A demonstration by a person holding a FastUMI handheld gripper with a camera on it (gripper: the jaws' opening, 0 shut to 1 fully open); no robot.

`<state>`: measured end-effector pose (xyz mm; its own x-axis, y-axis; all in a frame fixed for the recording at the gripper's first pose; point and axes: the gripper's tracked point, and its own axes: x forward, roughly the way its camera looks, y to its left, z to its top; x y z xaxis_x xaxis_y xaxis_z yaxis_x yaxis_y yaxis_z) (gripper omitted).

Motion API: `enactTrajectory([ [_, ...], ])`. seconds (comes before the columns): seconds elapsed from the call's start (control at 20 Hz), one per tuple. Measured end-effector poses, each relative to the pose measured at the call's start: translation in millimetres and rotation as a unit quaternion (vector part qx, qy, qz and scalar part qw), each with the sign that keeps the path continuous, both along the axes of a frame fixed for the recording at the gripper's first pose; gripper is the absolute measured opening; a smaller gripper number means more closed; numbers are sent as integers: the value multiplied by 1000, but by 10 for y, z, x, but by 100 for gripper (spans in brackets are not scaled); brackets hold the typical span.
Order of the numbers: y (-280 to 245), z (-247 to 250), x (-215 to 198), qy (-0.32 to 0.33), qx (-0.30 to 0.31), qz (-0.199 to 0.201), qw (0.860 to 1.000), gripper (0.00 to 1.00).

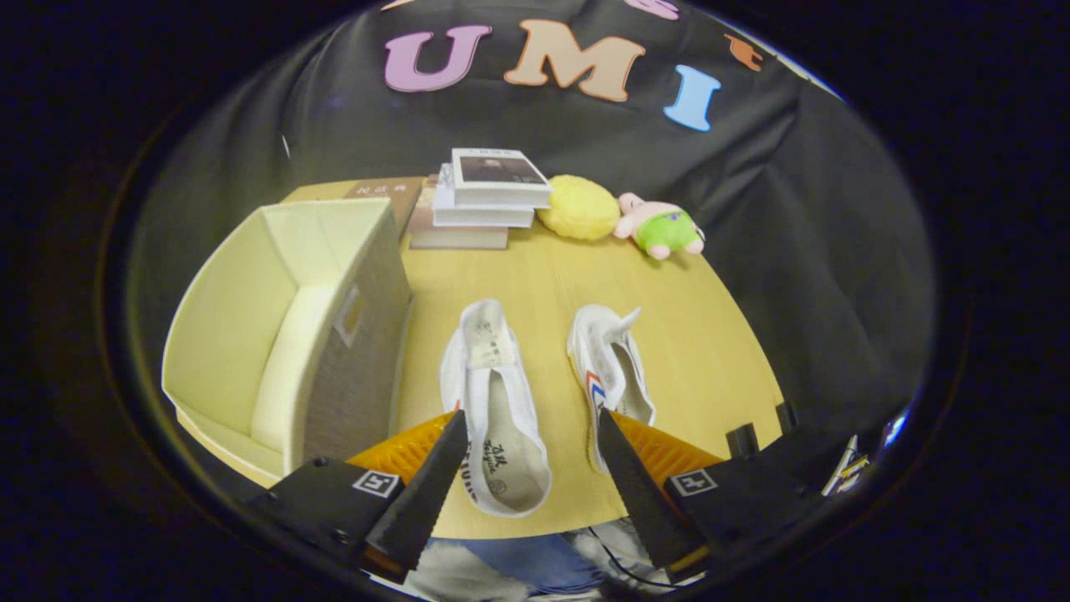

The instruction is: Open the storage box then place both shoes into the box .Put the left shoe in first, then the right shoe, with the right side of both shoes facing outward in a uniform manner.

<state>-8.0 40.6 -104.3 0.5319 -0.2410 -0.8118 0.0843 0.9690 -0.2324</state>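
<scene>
An open storage box [251, 334], pale cream inside with a grey-brown outer wall, stands on the wooden table [685, 334] left of the fingers, its lid out of sight. Two white canvas shoes lie side by side ahead of me. The nearer shoe [493, 410] lies between the fingers, its opening facing up. The other shoe [610, 376], with red and blue stripes on its side, rests just ahead of the right finger. My gripper [532, 441] hovers above them, open, with nothing held.
A stack of books [485, 205] sits at the table's far edge behind the box. Beside it are a yellow plush [578, 209] and a pink and green plush toy [664, 227]. Black cloth hangs behind the table.
</scene>
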Motion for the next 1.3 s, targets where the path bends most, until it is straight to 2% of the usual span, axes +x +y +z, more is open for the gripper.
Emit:
enactTrajectory([
  [0.45, -229, -507, 115, 60, -19, 16, 998, 99],
  [0.85, -284, -815, 260, 95, 15, 32, 995, 96],
  [1.3, -72, -1095, 558, 101, 83, 46, 990, 49],
])
